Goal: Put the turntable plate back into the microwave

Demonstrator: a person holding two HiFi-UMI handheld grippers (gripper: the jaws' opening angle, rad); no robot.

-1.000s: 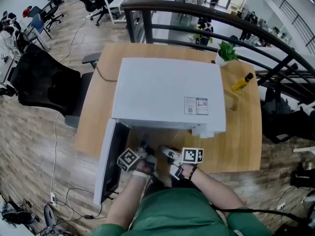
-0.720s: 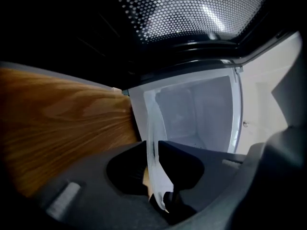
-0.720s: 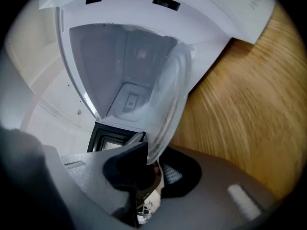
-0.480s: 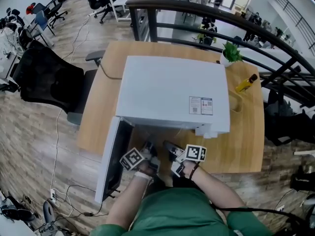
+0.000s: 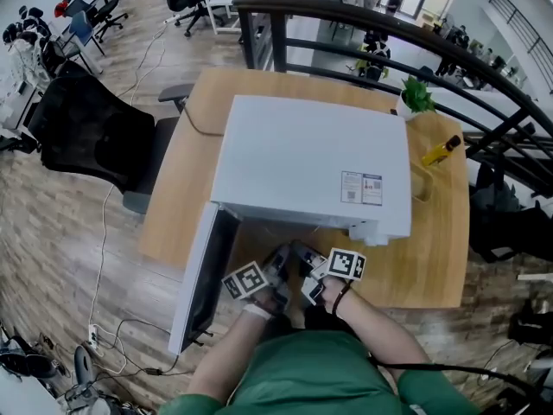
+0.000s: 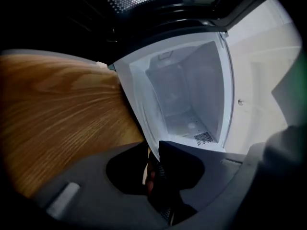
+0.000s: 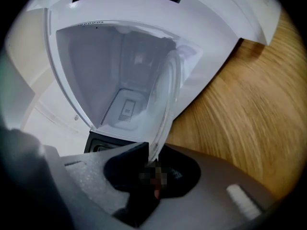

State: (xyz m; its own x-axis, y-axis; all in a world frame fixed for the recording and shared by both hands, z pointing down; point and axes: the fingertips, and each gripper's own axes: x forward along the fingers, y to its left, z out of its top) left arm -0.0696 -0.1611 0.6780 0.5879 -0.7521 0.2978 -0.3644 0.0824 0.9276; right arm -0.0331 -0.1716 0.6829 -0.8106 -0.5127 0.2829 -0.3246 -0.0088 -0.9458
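Observation:
The white microwave (image 5: 311, 162) stands on the wooden table (image 5: 432, 249) with its door (image 5: 200, 275) swung open to the left. The clear glass turntable plate (image 7: 165, 99) is held on edge in front of the empty white cavity (image 7: 96, 80). My right gripper (image 7: 151, 164) is shut on the plate's lower rim, its jaws having just been closing. My left gripper (image 6: 149, 164) is shut on the plate's rim (image 6: 139, 119) from the other side. Seen from the head, the left gripper (image 5: 281, 266) and right gripper (image 5: 304, 262) meet just below the microwave's mouth.
A black office chair (image 5: 95, 137) stands left of the table. At the table's far right are a small green plant (image 5: 416, 96) and a yellow bottle (image 5: 441, 151). A dark railing (image 5: 363, 33) runs behind. A cable (image 5: 186, 115) lies on the table's left side.
My left gripper has rolled and shifted right, so both grippers' tips now sit close together below the microwave's mouth. The right gripper has edged forward slightly.

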